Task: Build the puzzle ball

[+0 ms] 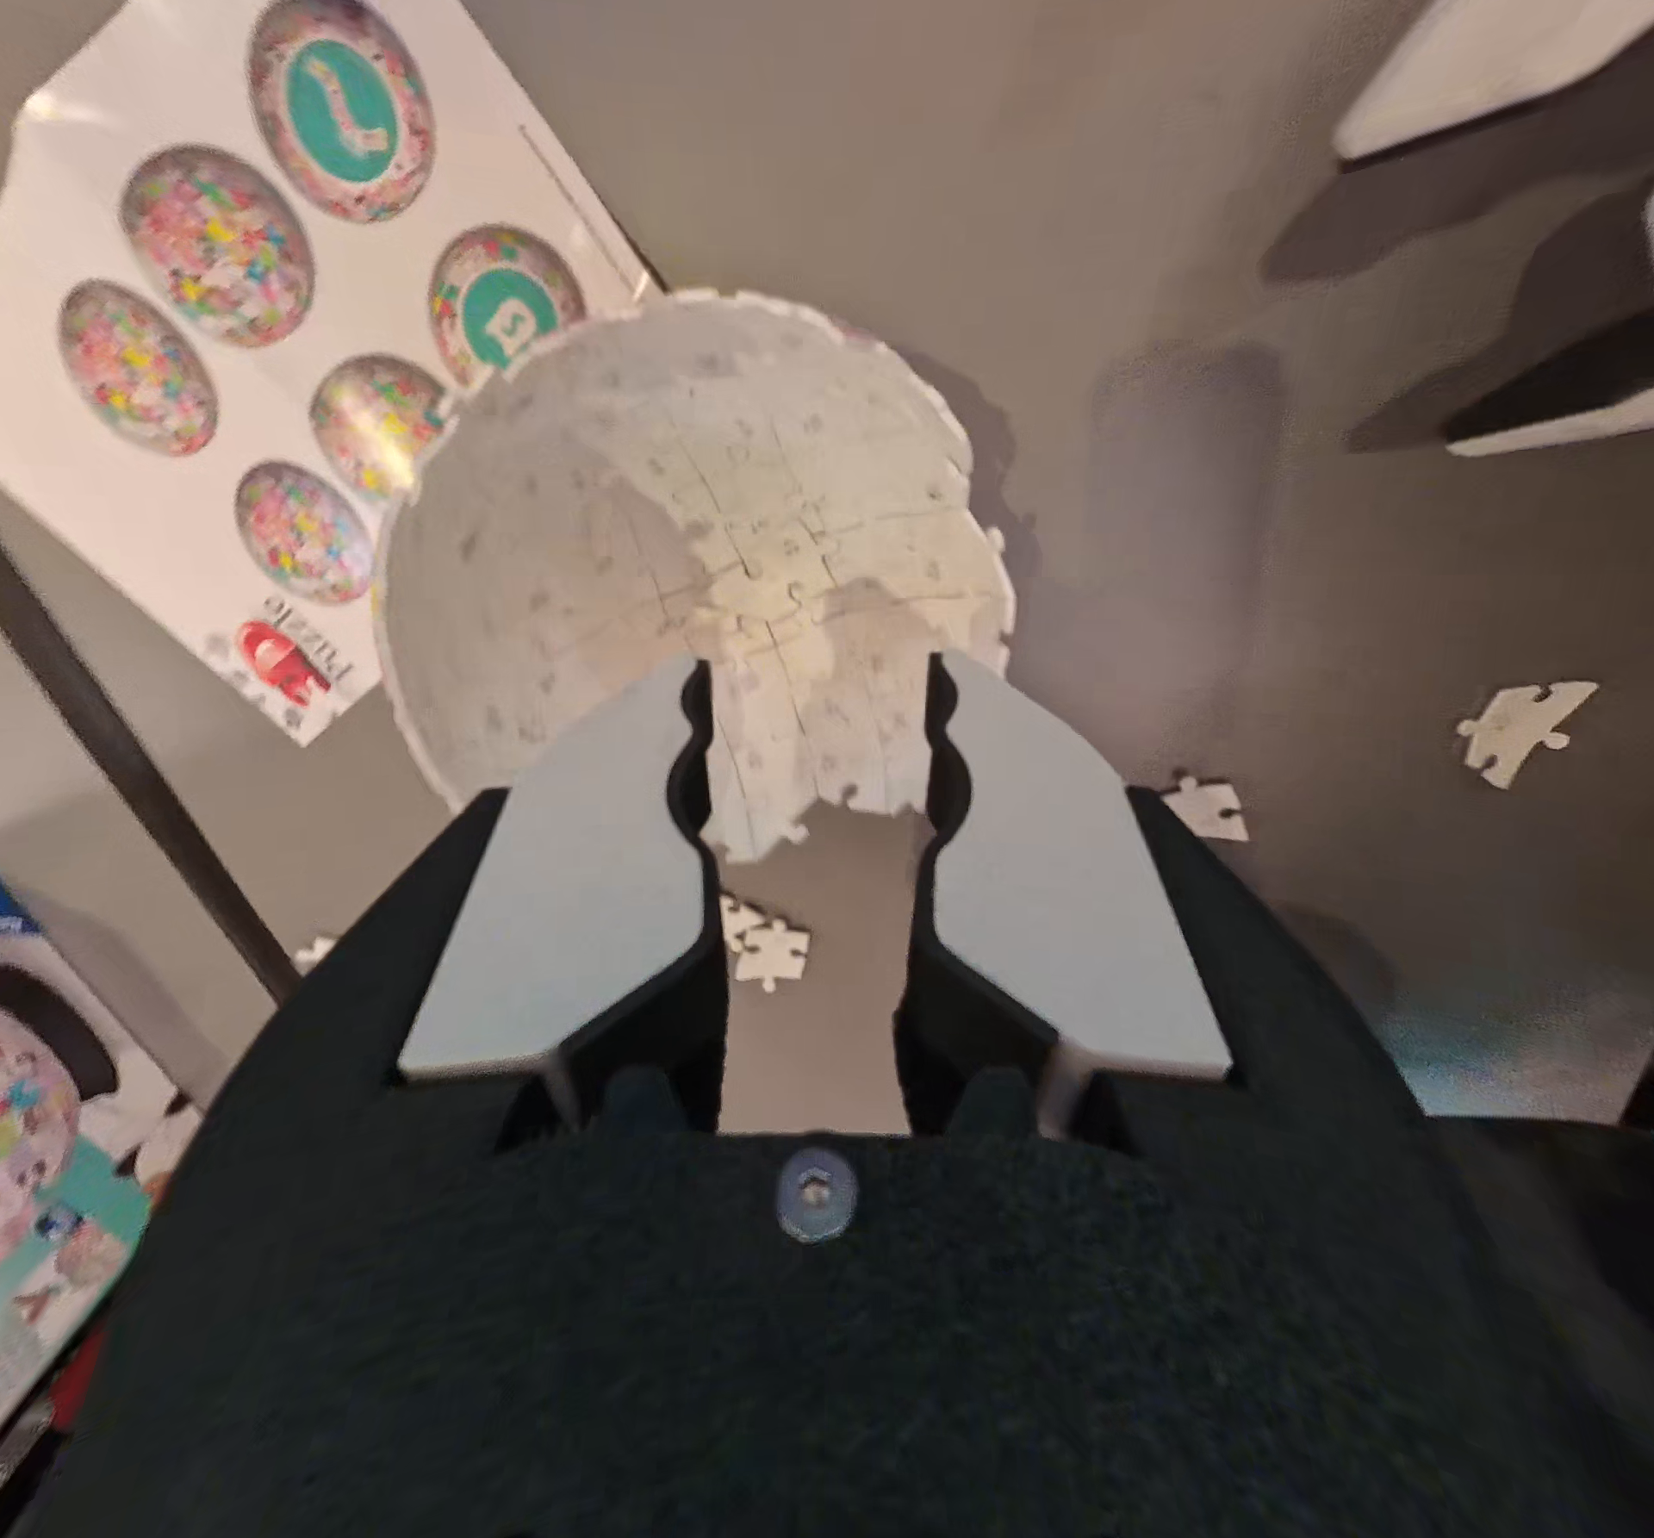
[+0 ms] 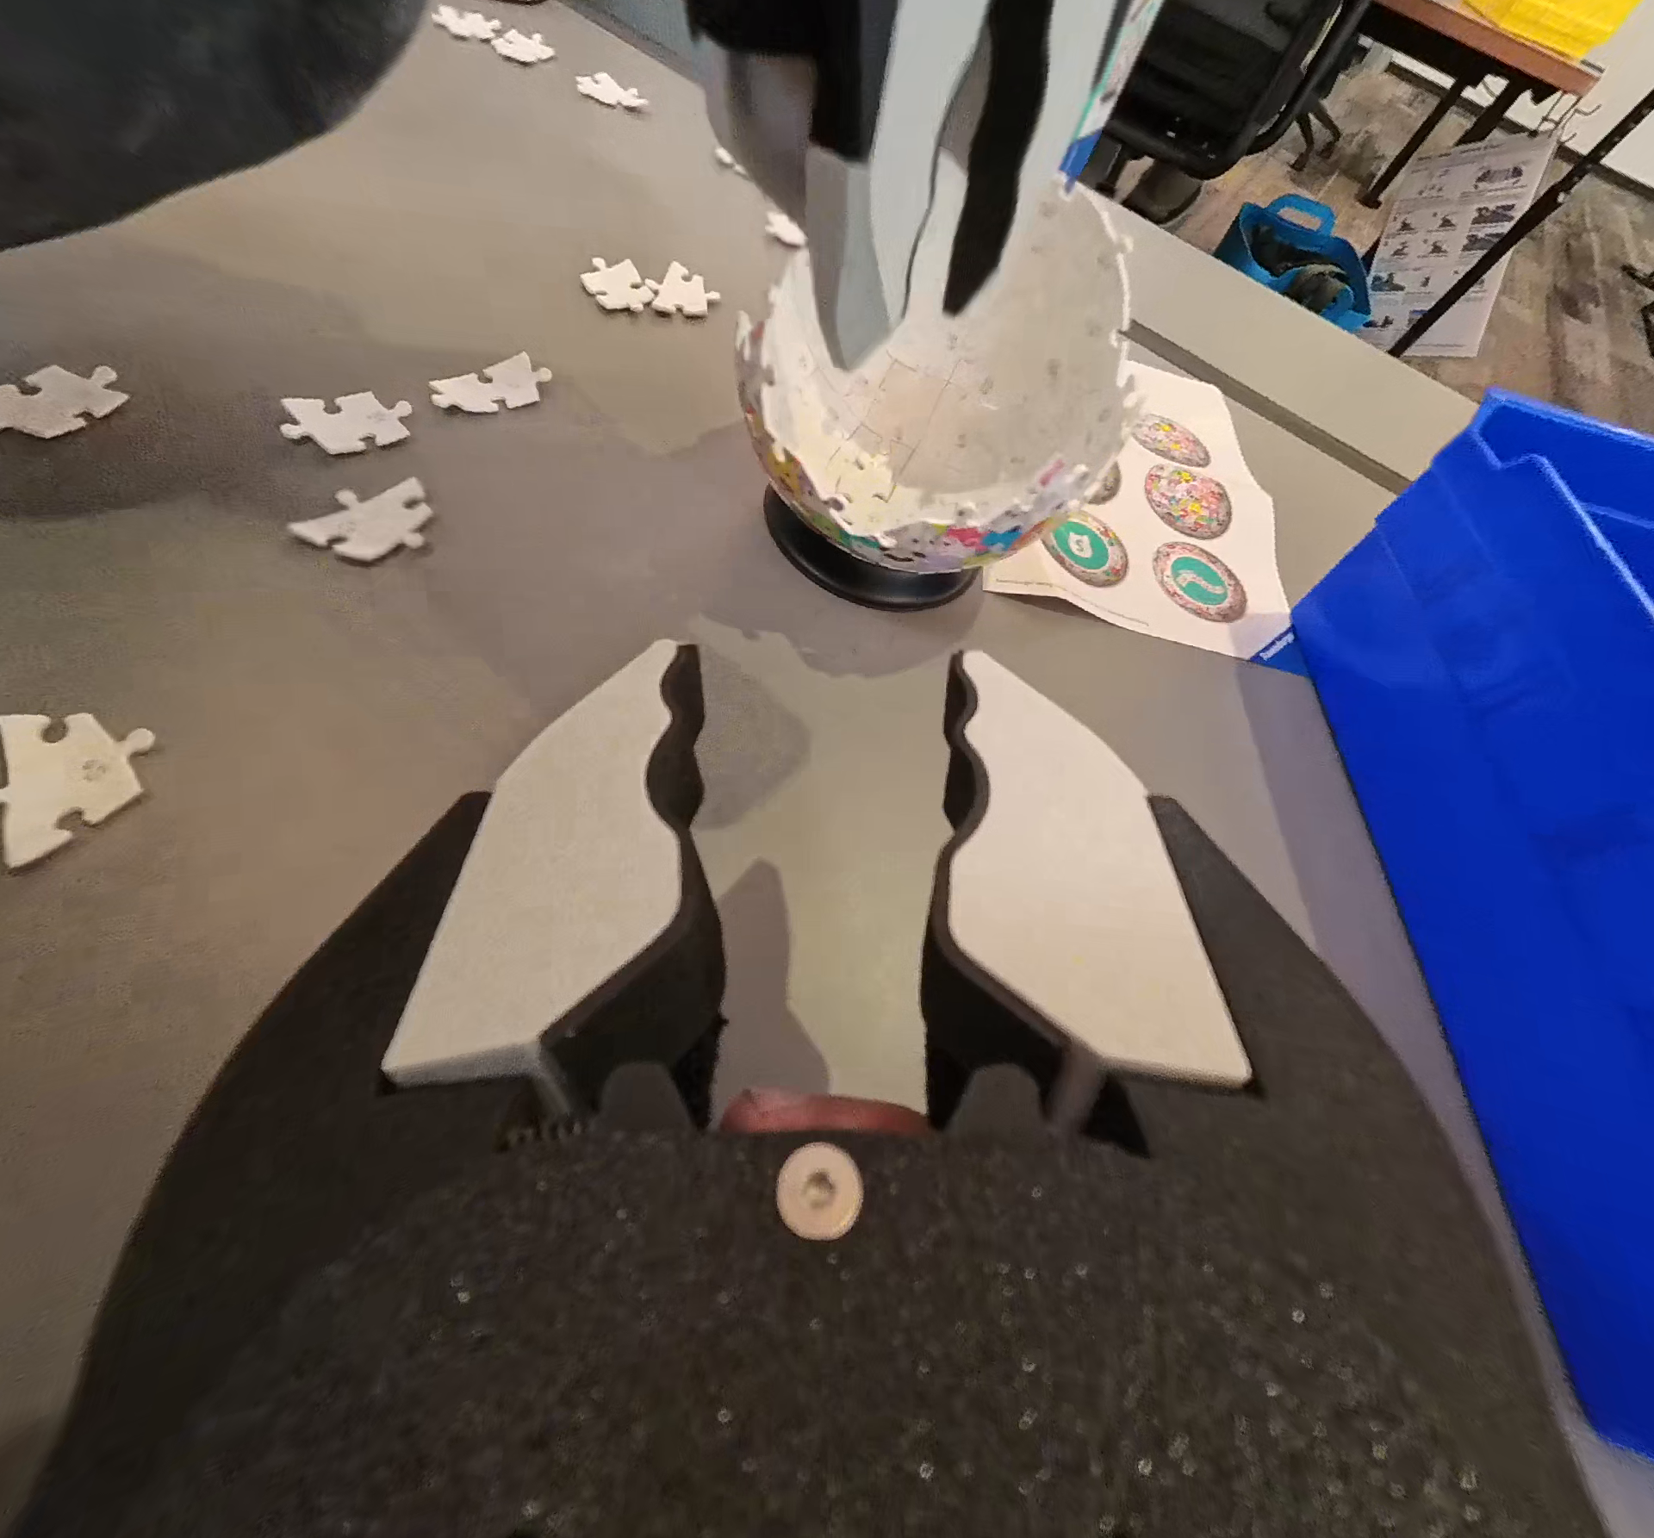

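your left claw (image 1: 814, 743) hangs parted inside the half-built ball (image 2: 931, 421), gripping nothing, right claw (image 2: 819, 734) open and empty near it, so next fetch a loose piece (image 2: 362, 521).

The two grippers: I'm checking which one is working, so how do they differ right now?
The left gripper reaches into the half-built puzzle ball; the right gripper hangs over bare table, short of it. The left looks blurred, the right sharp. Both stand open, with grey fingers and black pads.
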The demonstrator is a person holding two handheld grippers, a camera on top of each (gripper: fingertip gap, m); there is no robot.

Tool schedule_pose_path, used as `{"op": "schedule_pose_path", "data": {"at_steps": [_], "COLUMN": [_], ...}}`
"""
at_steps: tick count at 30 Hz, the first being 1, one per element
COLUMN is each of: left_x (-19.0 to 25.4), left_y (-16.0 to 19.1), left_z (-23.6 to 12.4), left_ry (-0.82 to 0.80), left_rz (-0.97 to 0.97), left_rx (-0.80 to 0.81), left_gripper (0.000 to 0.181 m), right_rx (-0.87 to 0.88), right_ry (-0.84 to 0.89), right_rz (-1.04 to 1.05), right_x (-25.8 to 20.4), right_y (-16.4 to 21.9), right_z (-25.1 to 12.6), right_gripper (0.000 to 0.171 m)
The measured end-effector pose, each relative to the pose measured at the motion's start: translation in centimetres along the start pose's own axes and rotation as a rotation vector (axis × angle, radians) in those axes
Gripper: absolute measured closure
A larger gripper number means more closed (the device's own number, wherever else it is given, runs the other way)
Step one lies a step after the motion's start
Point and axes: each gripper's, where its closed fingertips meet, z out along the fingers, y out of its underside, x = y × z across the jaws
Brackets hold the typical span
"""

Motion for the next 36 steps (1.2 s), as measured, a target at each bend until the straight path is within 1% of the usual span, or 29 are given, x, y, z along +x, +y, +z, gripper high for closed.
{"op": "schedule_pose_path", "data": {"at_steps": [3,7,10,13,16,19,28,30,31,36], "left_x": [-0.8,-0.9,-1.1,-0.4,0.4,-0.2,-1.1,-1.1,-1.2,-1.6], "left_y": [0.0,-0.1,0.1,-1.0,-1.2,-0.3,1.2,1.3,1.3,1.4], "left_z": [2.2,3.9,4.1,3.7,3.9,4.7,6.1,6.4,6.6,6.8], "left_ry": [0.018,0.041,0.011,0.007,0.018,-0.007,-0.005,0.007,0.010,0.019], "left_rz": [0.032,0.051,0.055,0.089,0.112,0.115,0.124,0.121,0.124,0.133], "left_rx": [-0.096,-0.154,-0.221,-0.199,-0.218,-0.293,-0.430,-0.445,-0.447,-0.470], "left_gripper": [0.137,0.137,0.136,0.137,0.139,0.142,0.144,0.144,0.148,0.149], "right_rx": [-0.003,-0.017,-0.016,-0.010,-0.008,-0.008,-0.012,-0.014,-0.015,-0.016], "right_ry": [0.008,0.015,0.003,-0.002,-0.003,-0.003,-0.007,-0.007,-0.007,-0.010], "right_rz": [0.014,0.011,0.019,0.024,0.029,0.033,0.023,0.022,0.022,0.022], "right_x": [0.5,0.9,0.8,0.8,0.9,1.0,0.8,0.8,0.8,0.7], "right_y": [0.4,1.0,1.0,0.9,0.9,1.0,1.0,1.0,1.1,1.1], "right_z": [-0.2,-0.1,0.0,-0.1,-0.2,-0.2,-0.2,-0.2,-0.2,-0.1], "right_gripper": [0.120,0.120,0.119,0.119,0.119,0.119,0.119,0.119,0.119,0.119]}}
